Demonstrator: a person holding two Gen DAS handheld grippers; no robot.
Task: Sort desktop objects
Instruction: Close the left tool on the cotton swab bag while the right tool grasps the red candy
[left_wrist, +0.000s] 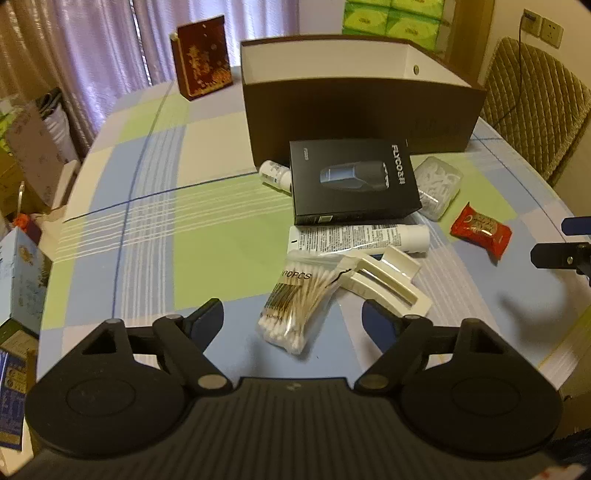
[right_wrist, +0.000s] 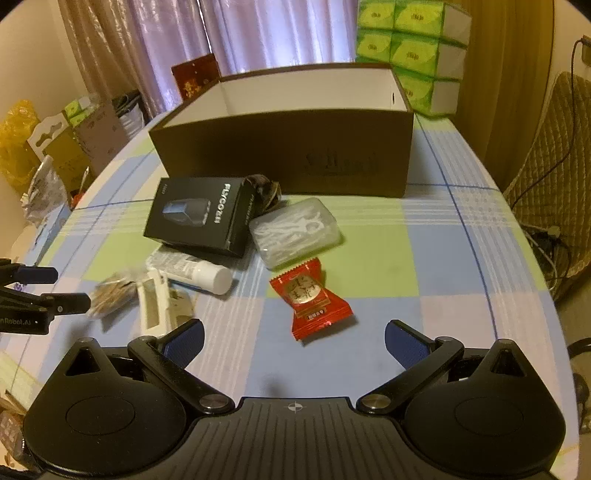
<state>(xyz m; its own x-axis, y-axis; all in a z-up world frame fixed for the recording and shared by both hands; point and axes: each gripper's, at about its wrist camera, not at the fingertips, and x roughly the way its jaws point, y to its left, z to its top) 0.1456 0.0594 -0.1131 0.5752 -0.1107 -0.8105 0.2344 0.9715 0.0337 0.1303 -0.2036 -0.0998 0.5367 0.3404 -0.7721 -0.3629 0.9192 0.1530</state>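
Here both grippers hover low over the near edge of the table, which wears a checked blue, green and white cloth. Left gripper: jaws spread wide, nothing between them, aimed across the table toward the far edge. Right gripper: jaws likewise wide apart and empty, pointing the same way.

The bag of cotton swabs lies just ahead of the left gripper, its near end between the two fingers' lines but not touching either. A white plastic holder lies just beside it, its corner overlapping the bag. Past these a white tube lies crosswise, and the black shaver box rests with its near edge over the tube. A small white bottle shows at the shaver box's left side, and a clear case of floss picks sits against its right side.

The red candy packet lies just ahead of the right gripper, roughly centred between the open fingers, apart from both. It sits near the floss case but does not touch it.

A large brown cardboard box stands open near the far edge, behind the shaver box. Its white inner walls show; the floor is hidden, so contents cannot be told.
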